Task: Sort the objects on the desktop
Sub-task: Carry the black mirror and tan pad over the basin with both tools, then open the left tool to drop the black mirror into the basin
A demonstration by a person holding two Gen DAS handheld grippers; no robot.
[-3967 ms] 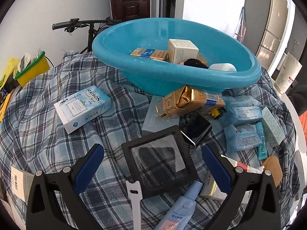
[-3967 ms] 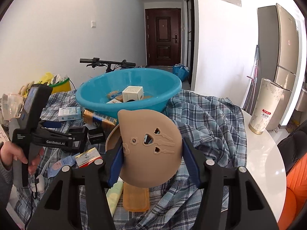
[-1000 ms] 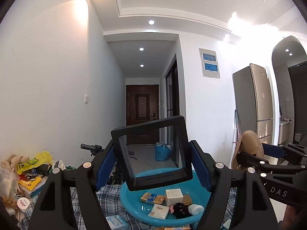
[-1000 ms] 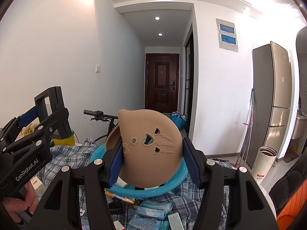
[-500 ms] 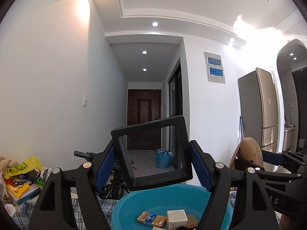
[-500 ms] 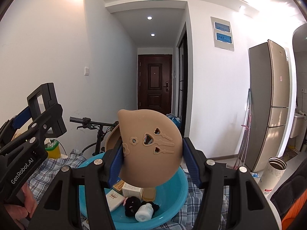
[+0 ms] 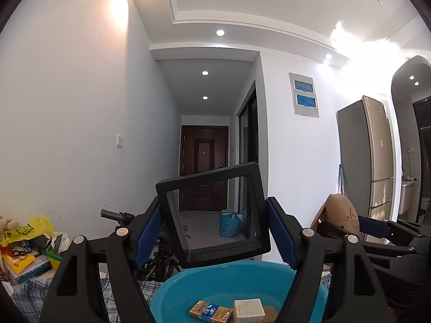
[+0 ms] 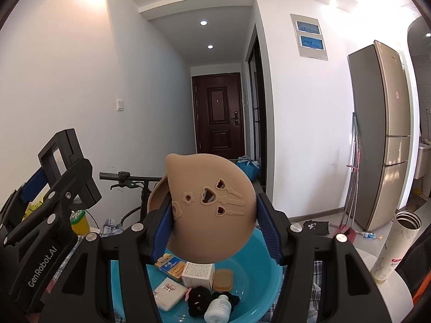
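My left gripper (image 7: 212, 231) is shut on a black square frame with a clear film window (image 7: 186, 242), held upright above the near rim of the blue basin (image 7: 172, 293). My right gripper (image 8: 214, 228) is shut on a tan silicone pad with flower cut-outs (image 8: 212, 210), held above the blue basin (image 8: 266, 271). The basin holds a cigarette pack (image 8: 169, 265), a white carton (image 8: 198, 271), a flat white box (image 8: 169, 297), a black plush (image 8: 198, 300), a small white bottle (image 8: 218, 309) and a tan case (image 8: 223, 280). Each gripper shows in the other's view: right (image 7: 361, 226), left (image 8: 54, 169).
A plaid cloth (image 7: 29, 293) covers the table. A bicycle handlebar (image 8: 121, 176) stands behind the basin. Books and yellow bags (image 7: 24, 245) are piled at the left. A tall white tumbler (image 8: 393, 245) stands on the white table edge at the right. A fridge (image 8: 382, 134) is beyond.
Both grippers have moved forward over the basin and tipped down a little, so the basin and its contents show larger. Both still hold their objects.
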